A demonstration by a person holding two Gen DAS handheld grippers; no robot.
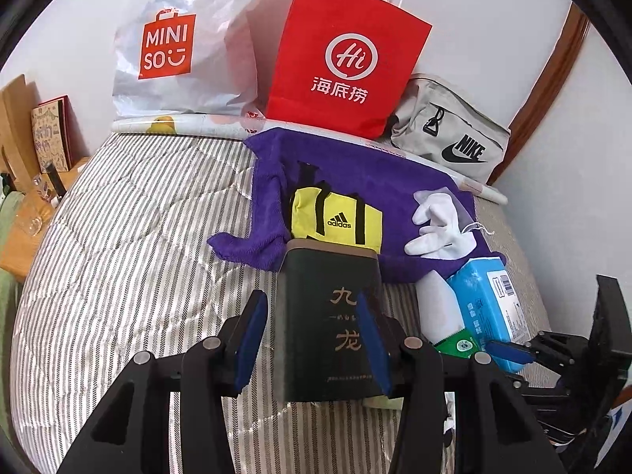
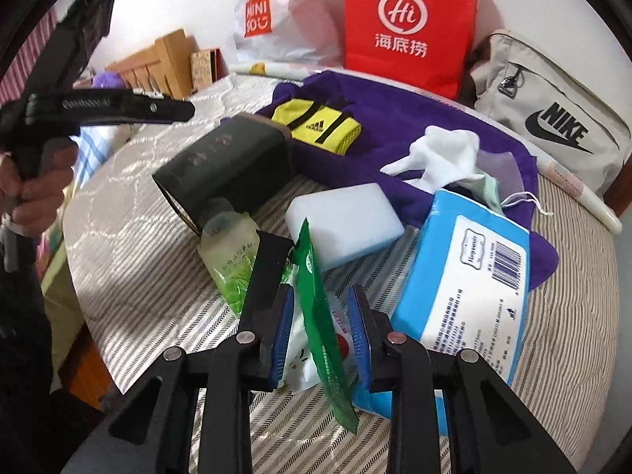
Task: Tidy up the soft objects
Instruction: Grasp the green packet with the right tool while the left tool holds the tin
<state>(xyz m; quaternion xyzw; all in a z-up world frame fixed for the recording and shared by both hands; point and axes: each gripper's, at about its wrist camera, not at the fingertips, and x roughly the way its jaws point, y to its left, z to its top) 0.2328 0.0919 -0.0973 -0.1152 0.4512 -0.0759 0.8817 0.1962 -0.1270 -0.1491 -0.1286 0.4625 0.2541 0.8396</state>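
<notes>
On the striped bed lie a purple towel, a yellow Adidas pouch, white gloves, a blue wipes pack, a white sponge and a pale green bottle. My left gripper hangs open just above a dark green box, with its pads clear of it. My right gripper is open and straddles a thin green packet that stands on edge between the pads without touching them. A white packet lies under it.
Against the far wall stand a white Miniso bag, a red paper bag and a grey Nike bag. A rolled poster lies in front of them. A wooden shelf is left of the bed. A hand holds the left gripper.
</notes>
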